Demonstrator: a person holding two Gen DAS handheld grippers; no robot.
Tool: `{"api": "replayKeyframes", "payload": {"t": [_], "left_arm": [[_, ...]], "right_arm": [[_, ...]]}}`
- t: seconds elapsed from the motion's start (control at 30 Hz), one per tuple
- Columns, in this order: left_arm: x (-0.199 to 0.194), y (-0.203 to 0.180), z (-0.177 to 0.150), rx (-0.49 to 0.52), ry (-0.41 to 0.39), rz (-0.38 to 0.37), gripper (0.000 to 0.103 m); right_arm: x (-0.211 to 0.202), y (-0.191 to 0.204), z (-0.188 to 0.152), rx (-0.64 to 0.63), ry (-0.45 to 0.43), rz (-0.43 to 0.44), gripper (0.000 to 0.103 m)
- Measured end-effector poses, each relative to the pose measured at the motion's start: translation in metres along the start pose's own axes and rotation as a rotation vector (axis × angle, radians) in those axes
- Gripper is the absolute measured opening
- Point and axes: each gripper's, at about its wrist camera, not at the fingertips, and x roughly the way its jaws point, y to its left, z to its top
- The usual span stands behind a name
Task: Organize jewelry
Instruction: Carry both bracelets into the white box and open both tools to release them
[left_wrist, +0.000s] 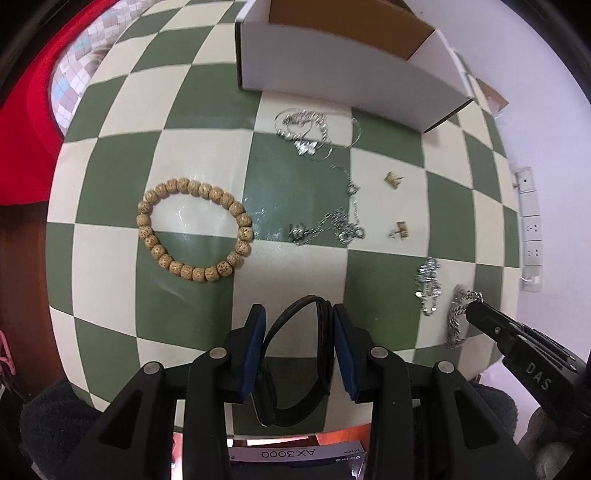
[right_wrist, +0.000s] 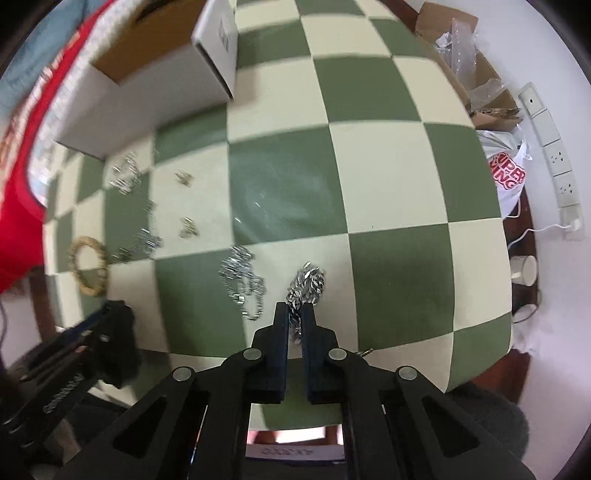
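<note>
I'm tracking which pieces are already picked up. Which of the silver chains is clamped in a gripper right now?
The thick twisted silver chain nearest the table's front edge: the right gripper has its jaws closed on its end. The other silver chains lie untouched on the checkered table.

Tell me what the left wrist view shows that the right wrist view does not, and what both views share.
Only the left wrist view shows the black looped band held between the left gripper pads, and the purple AX3000 box in full.

Only the right wrist view shows the white plastic bag with red lettering, the paper cup and the torn brown cardboard.

Both show the green-and-cream checkered tablecloth, the white open cardboard box, the round wooden bead bracelet, and the twisted silver chain bracelet pinched by the right gripper.
</note>
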Motion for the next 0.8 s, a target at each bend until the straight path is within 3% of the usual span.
{"api": "replayKeyframes", "payload": {"t": [0.13, 0.2, 0.3, 0.33, 0.37, 0.5, 0.8], "left_arm": [[-0.032, 0.004, 0.004, 0.024, -0.041, -0.004, 0.033], [-0.053, 0.000, -0.005, 0.035, -0.072, -0.007, 0.033], [-0.088, -0.005, 0.008, 0.047, -0.117, -0.023, 0.033], [-0.107, -0.034, 0.007, 0.050, -0.126, -0.024, 0.033], [-0.118, -0.033, 0.010, 0.059, -0.145, -0.024, 0.033], [-0.109, -0.080, 0.054, 0.080, -0.183, -0.013, 0.033], [-0.129, -0.096, 0.148, 0.087, -0.237, 0.025, 0.033]], "right_arm": [[-0.028, 0.003, -0.006, 0.022, -0.054, 0.070, 0.003], [-0.039, -0.016, 0.022, 0.024, -0.080, 0.093, 0.003], [-0.062, -0.016, 0.036, 0.017, -0.132, 0.117, 0.003], [-0.069, -0.019, 0.042, 0.013, -0.143, 0.124, 0.003], [-0.079, -0.017, 0.047, 0.012, -0.161, 0.135, 0.003], [-0.119, -0.020, 0.070, -0.005, -0.225, 0.190, 0.003], [-0.179, 0.017, 0.129, -0.080, -0.332, 0.206, 0.003]]}}
